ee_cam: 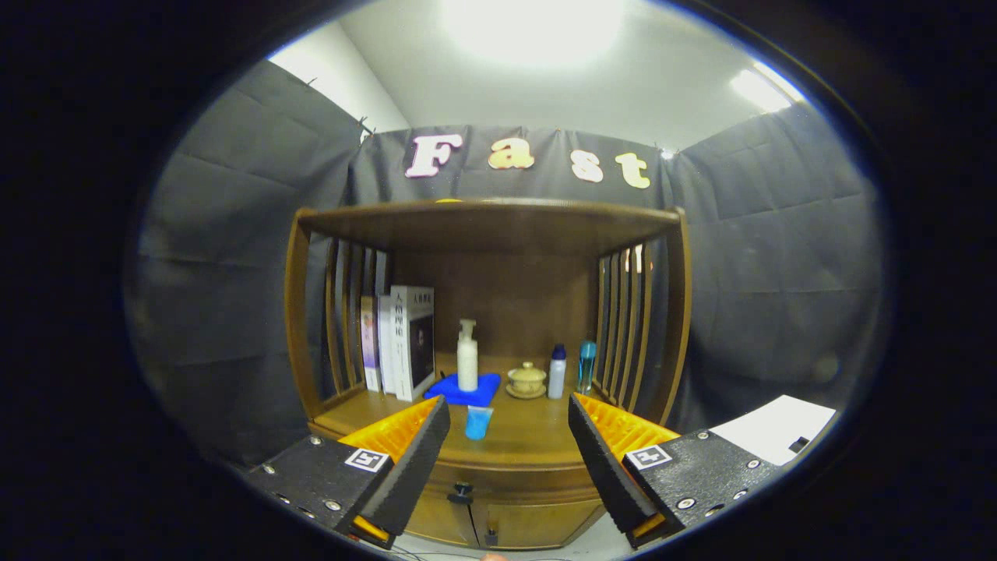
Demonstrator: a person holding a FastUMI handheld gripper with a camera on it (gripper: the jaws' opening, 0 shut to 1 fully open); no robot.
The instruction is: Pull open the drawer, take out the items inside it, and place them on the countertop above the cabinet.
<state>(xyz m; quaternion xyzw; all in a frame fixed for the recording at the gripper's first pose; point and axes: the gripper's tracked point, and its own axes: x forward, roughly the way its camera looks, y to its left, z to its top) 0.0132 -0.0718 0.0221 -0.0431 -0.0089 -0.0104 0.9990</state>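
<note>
Two fingers of the gripper [508, 460] stand wide apart, holding nothing — the drawer knob [463, 491] sits just ahead and below, slightly left of centre, drawer shut under the table [514, 444]

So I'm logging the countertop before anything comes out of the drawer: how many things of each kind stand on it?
Books: 3
Bottles: 3, a pump bottle, a white bottle, a blue bottle
Blue cloth: 1
Lidded cup: 1
Blue cup: 1
Total: 9
The tongs hang open.
</note>
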